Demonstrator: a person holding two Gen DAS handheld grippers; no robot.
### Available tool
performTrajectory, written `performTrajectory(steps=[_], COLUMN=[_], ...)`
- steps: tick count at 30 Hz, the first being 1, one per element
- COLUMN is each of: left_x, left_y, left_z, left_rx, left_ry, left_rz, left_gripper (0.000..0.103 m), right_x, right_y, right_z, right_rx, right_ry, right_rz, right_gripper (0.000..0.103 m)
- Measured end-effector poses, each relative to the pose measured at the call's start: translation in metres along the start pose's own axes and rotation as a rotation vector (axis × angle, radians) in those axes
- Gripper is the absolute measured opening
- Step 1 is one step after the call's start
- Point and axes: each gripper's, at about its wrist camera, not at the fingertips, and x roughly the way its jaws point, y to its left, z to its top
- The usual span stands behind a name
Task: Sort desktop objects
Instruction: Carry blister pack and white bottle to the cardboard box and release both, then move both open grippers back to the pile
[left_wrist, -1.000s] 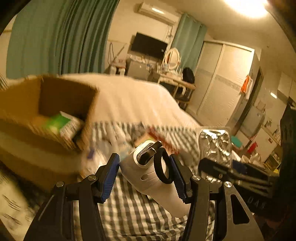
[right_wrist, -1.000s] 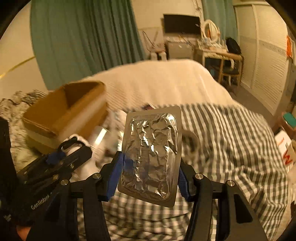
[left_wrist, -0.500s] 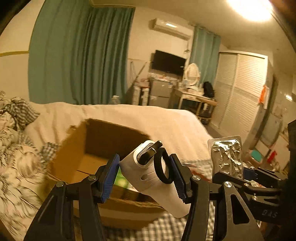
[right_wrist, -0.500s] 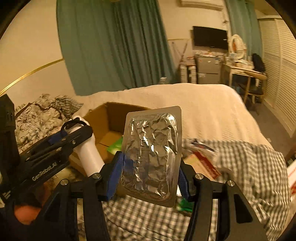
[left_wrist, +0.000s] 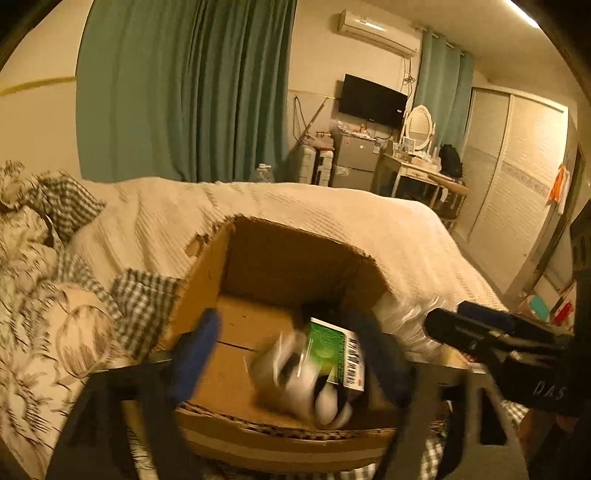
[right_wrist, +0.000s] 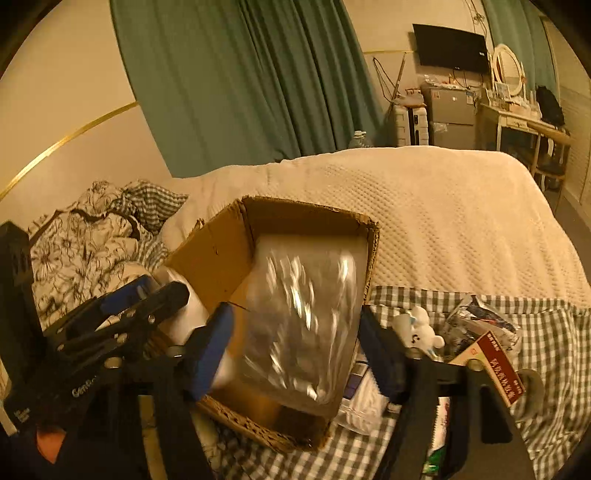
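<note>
left gripper (left_wrist: 291, 354) is spread wide over the cardboard box (left_wrist: 273, 435); the blurred white bottle (left_wrist: 314, 387) sits free at 6 o'clock inside, against a green carton (left_wrist: 328, 350). right gripper (right_wrist: 295, 347) is also spread, the foil blister pack (right_wrist: 303, 317) loose between its fingers above the box

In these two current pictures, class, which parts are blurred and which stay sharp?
Left wrist view: the white bottle and left gripper are smeared over the cardboard box; curtains sharp. Right wrist view: the foil pack streaks between the right gripper fingers; bedspread crisp.
</note>
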Motion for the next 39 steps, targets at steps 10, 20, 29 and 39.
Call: performTrajectory(steps=[10, 20, 29, 39], left_x=[-0.063, -0.065, 0.014, 0.102], left_y=[-0.074, -0.186, -0.227, -0.213], left_z=[-0.021, -0.096, -0.145, -0.158], left_rx=[0.079, 0.106, 0.156, 0.061], left_ry=[-0.048, 0.041, 0.102, 0.058], left_rz=[-0.078, -0.178, -0.112, -0.097], left_gripper=[0.093, 0.093, 0.093, 0.063], right_x=[-0.083, -0.169, -0.13, -0.08], right_y=[-0.043, -0.116, -0.185, -0.234], right_z=[-0.023, -0.087, -0.145, -0.17], right_rx=[0.025, 0.073, 0.14, 0.074], right_ry=[-0.048, -0.049, -0.036, -0.032], right_rz=[-0.142, -0.313, -0.351, -0.303], right_gripper=[0.07, 0.07, 0.07, 0.085])
